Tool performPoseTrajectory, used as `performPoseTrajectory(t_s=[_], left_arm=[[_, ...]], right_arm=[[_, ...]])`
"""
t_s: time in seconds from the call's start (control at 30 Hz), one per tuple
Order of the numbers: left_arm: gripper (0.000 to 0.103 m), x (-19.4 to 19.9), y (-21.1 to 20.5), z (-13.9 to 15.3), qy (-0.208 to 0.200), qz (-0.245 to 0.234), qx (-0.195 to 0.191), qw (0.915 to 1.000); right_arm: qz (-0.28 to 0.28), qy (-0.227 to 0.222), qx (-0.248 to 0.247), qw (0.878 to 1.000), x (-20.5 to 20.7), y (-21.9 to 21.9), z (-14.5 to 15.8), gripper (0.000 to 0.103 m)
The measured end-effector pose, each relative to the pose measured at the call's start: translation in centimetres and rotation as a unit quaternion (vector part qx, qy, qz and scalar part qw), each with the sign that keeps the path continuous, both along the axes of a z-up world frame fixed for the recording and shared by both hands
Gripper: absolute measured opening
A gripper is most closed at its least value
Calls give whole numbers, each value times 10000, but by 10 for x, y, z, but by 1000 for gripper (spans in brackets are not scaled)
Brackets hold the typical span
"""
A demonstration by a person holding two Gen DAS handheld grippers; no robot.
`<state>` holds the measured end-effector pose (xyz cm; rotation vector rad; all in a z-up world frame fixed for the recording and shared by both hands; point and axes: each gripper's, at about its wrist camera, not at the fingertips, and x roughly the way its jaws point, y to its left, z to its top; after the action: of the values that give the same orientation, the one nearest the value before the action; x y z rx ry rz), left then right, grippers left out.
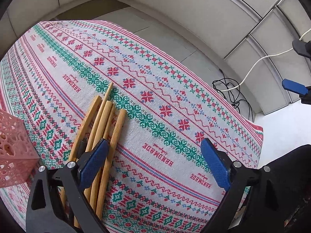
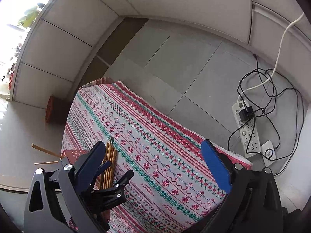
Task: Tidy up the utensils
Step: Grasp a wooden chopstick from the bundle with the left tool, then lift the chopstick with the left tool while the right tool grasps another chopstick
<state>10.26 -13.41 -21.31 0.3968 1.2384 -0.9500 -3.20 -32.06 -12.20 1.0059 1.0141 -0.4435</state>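
Note:
Several bamboo chopsticks (image 1: 105, 128) lie in a loose bundle on the patterned tablecloth (image 1: 175, 101). My left gripper (image 1: 154, 141) hangs open just above the cloth, and its left finger (image 1: 95, 161) covers the near part of the bundle. Nothing is between its pads. At the left edge stands a pink perforated basket (image 1: 13, 151). In the right wrist view the basket (image 2: 74, 155) holds two chopsticks (image 2: 46, 151) that stick out to the left. My right gripper (image 2: 153, 143) is open and empty, high above the table. Below it are the left gripper (image 2: 118, 168) and the bundle (image 2: 110, 159).
The table's far edge (image 2: 175, 128) drops to a grey tiled floor. A white power strip (image 2: 246, 128) with black cables lies on the floor at the right. A reddish round object (image 2: 51, 110) sits on the floor at the left. The right gripper (image 1: 297, 67) shows at the far right of the left wrist view.

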Motion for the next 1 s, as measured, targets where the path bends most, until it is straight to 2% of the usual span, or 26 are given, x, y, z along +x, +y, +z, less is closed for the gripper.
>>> performPoseTrajectory(t_s=[0.1,0.13,0.17,0.2,0.27,0.3,0.37,0.4,0.5,0.63,0.7,0.8,0.87,1.0], left_arm=[[86,-3,-3,-7,-38,-66,270,9996],[85,-2,-2,-8,-168,-122,324,9993],[78,-5,-6,-9,-348,-157,535,9978],[66,-6,-9,-9,-504,-146,726,9960],[52,-3,-14,-8,-689,48,1002,9926],[44,0,-15,-7,-698,159,1041,9920],[34,3,-15,-5,-719,333,1075,9910],[23,5,-14,-4,-745,389,1096,9904],[8,2,-5,-2,-757,558,1156,9888],[6,-19,25,11,-806,759,1120,9875],[6,-34,42,30,-845,864,969,9879],[6,-56,73,65,-944,1147,521,9875],[6,-73,96,85,-952,1340,233,9861],[6,-107,143,109,-919,1680,-272,9811]], right_arm=[[-10,32,-69,10000,0,0,0,95],[-8,47,-83,10000,0,0,0,95],[-5,70,-89,9999,0,0,-1,95],[-10,99,-90,9999,1,1,-2,95],[-60,165,-104,9998,1,0,-4,95],[-113,200,-117,9997,1,-2,-6,95],[-190,263,-147,9994,0,-4,-8,95],[-216,308,-167,9992,0,-4,-9,95],[-193,429,-141,9988,4,-2,-15,95],[163,665,-125,9976,21,20,-26,95],[413,768,-207,9960,37,38,-31,95],[912,922,-286,9911,70,71,-43,95],[1051,968,-136,9896,84,87,-52,91],[1122,1190,198,9863,102,113,-72,75]])
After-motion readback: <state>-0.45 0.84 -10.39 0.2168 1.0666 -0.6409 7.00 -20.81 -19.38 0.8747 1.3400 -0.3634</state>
